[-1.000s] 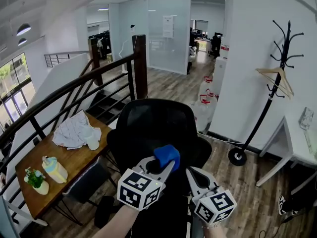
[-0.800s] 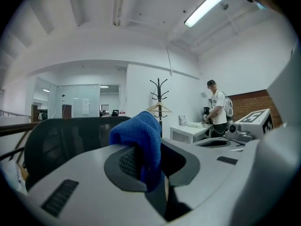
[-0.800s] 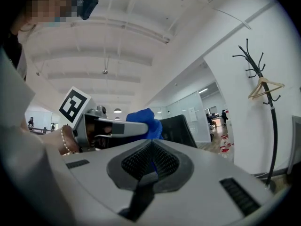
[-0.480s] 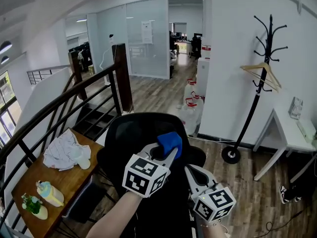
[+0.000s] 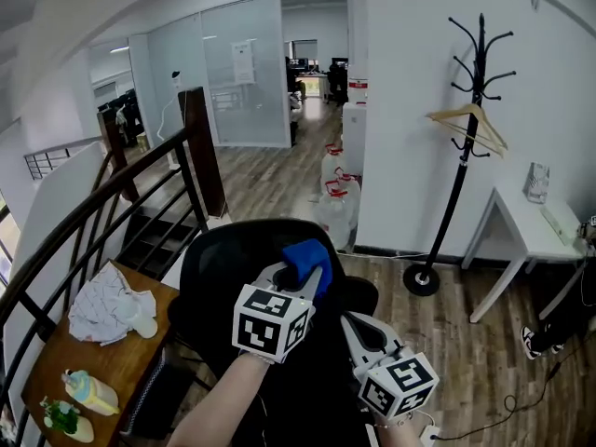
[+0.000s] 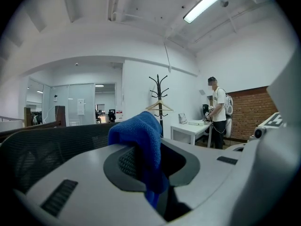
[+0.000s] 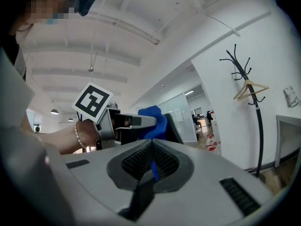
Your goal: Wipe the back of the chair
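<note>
Chair back [image 5: 223,268] sits under the left gripper [image 5: 300,282], which is clamped on a blue cloth [image 5: 307,257]. The cloth has slid up nearer the top rim, so a wiping stroke looks underway. Right gripper [image 5: 352,324], jaws pressed together, hangs just beside it, lower.

**Three views, one chair back**

My head view looks steeply down, close over the left gripper [image 5: 300,273], the right gripper [image 5: 346,318] and the black chair [image 5: 223,259]. The left gripper view faces level across the chair's top toward the coat rack [image 6: 160,95]. The right gripper view tilts upward and leftward. All three share the blue cloth [image 5: 307,254] and the coat rack.
</note>
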